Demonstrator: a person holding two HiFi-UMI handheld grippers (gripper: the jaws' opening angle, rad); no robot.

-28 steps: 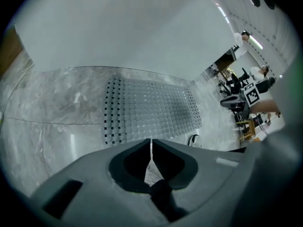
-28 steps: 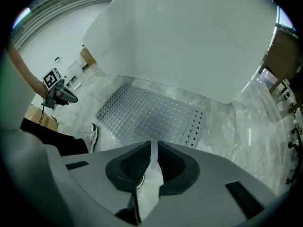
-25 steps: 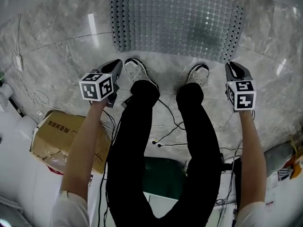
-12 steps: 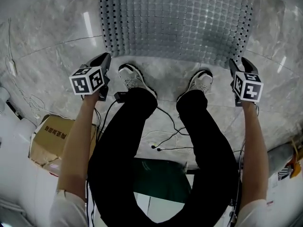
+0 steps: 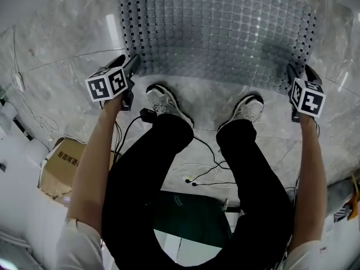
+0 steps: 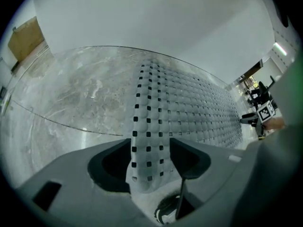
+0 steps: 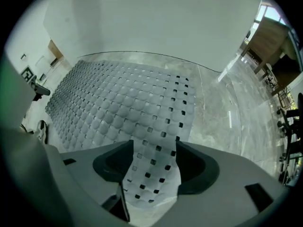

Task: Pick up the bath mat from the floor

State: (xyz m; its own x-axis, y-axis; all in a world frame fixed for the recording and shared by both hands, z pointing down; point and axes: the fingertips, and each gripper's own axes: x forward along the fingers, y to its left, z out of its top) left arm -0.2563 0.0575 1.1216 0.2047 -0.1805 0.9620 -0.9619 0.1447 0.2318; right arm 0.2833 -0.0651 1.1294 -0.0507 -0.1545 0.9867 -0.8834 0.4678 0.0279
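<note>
The left gripper (image 5: 133, 65) is hanging over the near left corner of the mat (image 5: 219, 27), which is lying on the floor (image 5: 56, 46) just ahead of the person's shoes (image 5: 163, 97). The head view is showing that placing only. The left gripper view is showing the jaws released, having just been opening, with the mat's perforated corner between them and a shoe below. At the near right corner, the right gripper (image 5: 293, 75) is pointing down. Its own view is likewise showing jaws that have just been opening, parted around that corner.
</note>
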